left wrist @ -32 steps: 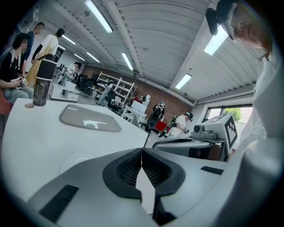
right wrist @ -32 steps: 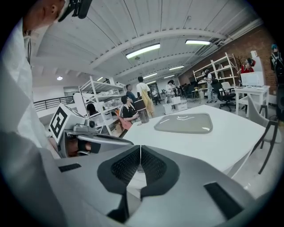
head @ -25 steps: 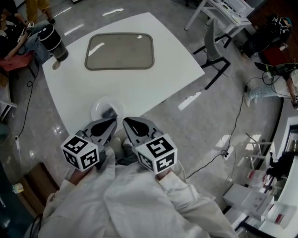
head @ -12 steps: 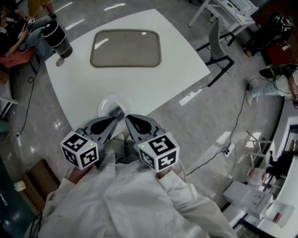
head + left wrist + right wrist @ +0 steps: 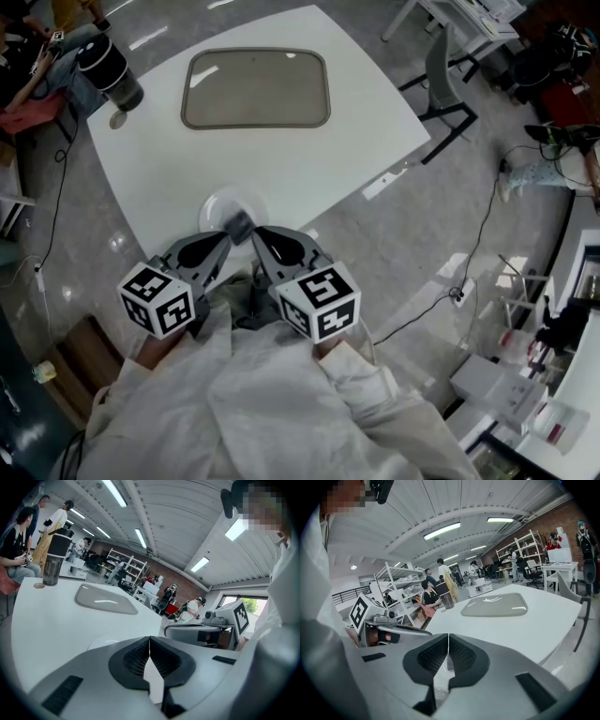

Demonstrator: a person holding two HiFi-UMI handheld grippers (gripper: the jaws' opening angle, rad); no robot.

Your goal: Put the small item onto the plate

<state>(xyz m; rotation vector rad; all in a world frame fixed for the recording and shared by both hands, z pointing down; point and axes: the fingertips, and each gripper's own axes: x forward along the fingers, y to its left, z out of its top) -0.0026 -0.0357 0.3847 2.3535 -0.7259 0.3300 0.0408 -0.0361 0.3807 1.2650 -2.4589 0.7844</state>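
White desk (image 5: 281, 159) fills the upper part of the head view. Far ahead and to the left of the jaws, a black and white jug (image 5: 111, 73) stands at the desk's far left edge. An empty grey tray (image 5: 258, 89) lies well ahead of the jaws.

Just beyond the tips of both pairs of jaws, a white plate (image 5: 217, 202) sits at the near corner of the desk. It is pale against the pale top, so its rim is hard to trace.

The left gripper (image 5: 228, 242) points at the plate's near edge. Its own view shows the jaws pressed together with only a thin slit and nothing between them. Its marker cube (image 5: 157, 300) covers the hand behind it.

The small item (image 5: 237, 225) is a grey lump at the near rim of the plate, right at the tips of the two pairs of jaws. Its shape is blurred, and the jaws cut off its lower side. Whether it lies wholly on the plate cannot be told.

The right gripper (image 5: 255, 234) sits just beside the left one, with its jaws likewise closed on nothing. White sleeves (image 5: 262, 403) hide both arms. A chair (image 5: 441, 84) stands off to the right of the jaws, past the desk's edge.
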